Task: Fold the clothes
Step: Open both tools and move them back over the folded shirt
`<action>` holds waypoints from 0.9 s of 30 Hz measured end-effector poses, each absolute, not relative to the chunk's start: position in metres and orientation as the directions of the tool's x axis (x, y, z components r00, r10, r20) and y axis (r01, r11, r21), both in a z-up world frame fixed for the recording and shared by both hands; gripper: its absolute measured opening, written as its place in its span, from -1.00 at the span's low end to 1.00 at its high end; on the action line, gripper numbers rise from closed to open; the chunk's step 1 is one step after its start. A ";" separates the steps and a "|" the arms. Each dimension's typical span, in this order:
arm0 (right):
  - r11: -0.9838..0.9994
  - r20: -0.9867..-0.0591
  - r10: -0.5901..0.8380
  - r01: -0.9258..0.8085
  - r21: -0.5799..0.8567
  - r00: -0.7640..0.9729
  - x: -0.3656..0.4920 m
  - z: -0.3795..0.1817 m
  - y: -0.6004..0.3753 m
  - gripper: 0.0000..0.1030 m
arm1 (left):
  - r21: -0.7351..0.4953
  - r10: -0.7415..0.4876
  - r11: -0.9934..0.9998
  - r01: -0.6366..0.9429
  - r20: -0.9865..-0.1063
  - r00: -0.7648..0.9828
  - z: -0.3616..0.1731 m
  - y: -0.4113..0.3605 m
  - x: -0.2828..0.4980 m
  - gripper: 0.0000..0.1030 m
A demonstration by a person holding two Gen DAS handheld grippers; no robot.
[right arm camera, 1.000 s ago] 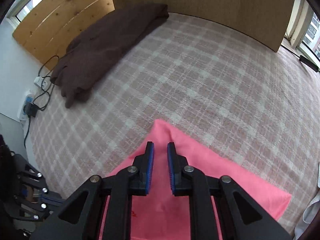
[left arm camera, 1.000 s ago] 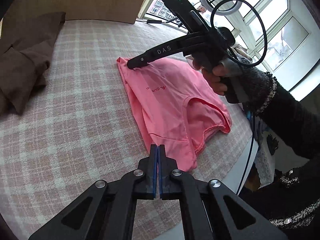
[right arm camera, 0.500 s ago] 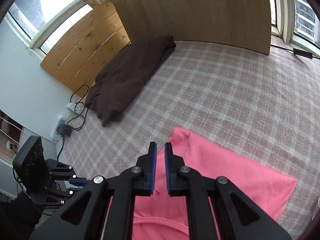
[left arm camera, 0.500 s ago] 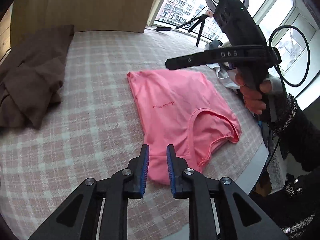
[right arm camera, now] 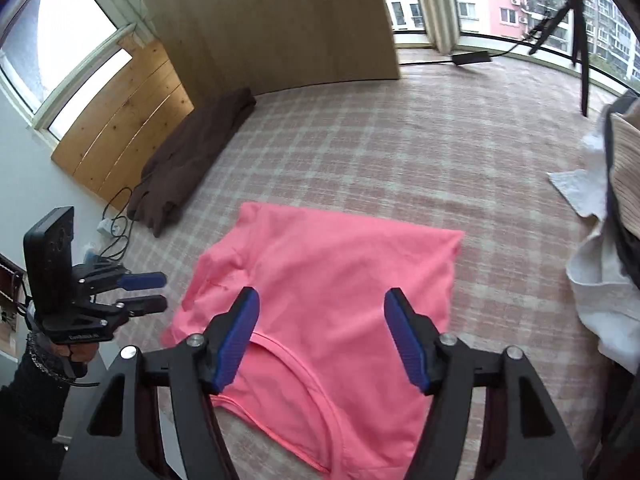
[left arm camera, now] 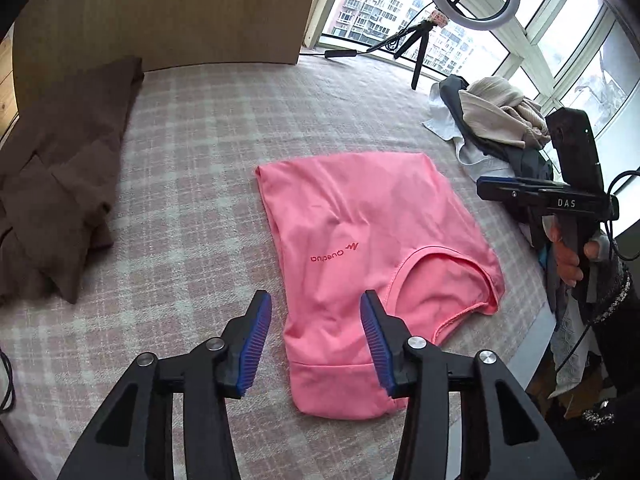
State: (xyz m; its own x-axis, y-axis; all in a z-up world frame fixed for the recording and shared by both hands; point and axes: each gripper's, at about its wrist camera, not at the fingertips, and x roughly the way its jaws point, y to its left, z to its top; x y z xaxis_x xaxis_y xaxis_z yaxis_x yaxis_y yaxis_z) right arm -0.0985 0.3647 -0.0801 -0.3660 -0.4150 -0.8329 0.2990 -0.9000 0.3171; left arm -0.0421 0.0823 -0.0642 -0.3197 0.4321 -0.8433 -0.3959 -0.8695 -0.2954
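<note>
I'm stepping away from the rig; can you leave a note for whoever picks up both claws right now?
Left claw: opening, holds nothing, above the shirt's near edge.
Right claw: opening, holds nothing, above the collar end.
Pink shirt lies flat on the plaid bed, sides folded in, neckline toward you.
Unfolded pile sits at the bed's right edge.
Left to do: probably fold the shirt end to end, then take on the pile.

A pink jersey T-shirt (left arm camera: 360, 240) with a red printed logo (left arm camera: 334, 254) is seen on a pink-and-white checked woven bedcover (left arm camera: 200, 160). A dark brown folded blanket (left arm camera: 60, 168) and blue ribbed gripper pads (left arm camera: 256, 344) are shown.
</note>
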 end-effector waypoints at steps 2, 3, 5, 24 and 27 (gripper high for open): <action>-0.916 -0.848 -0.396 0.212 0.340 -0.352 -0.092 -0.094 0.393 0.25 | -0.262 0.389 -0.889 -0.374 -0.863 -0.321 -0.073 0.088 -0.044 -0.08; -0.921 -0.854 -0.390 0.167 0.353 -0.344 -0.088 -0.102 0.406 0.25 | -0.250 0.369 -0.900 -0.358 -0.872 -0.320 -0.076 0.087 -0.042 -0.08; -0.917 -0.854 -0.397 0.110 0.383 -0.337 -0.077 -0.111 0.427 0.25 | -0.251 0.358 -0.908 -0.336 -0.882 -0.307 -0.080 0.078 -0.034 -0.08; -0.914 -0.893 -0.387 0.222 0.339 -0.231 -0.009 -0.124 0.425 -0.53 | -0.218 0.306 -0.901 -0.375 -0.932 -0.195 -0.096 0.059 0.008 -0.60; -0.908 -0.862 -0.413 0.196 0.369 -0.294 -0.021 -0.110 0.435 -0.18 | -0.307 0.387 -0.898 -0.315 -0.893 -0.231 -0.082 0.048 -0.011 -0.08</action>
State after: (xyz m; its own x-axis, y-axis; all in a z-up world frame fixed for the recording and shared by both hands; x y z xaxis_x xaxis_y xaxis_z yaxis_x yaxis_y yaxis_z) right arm -0.0208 0.4351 -0.1103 -0.2940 -0.4135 -0.8618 0.1963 -0.9085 0.3689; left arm -0.0113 0.0479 -0.0816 -0.2309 0.3865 -0.8929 -0.3148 -0.8980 -0.3073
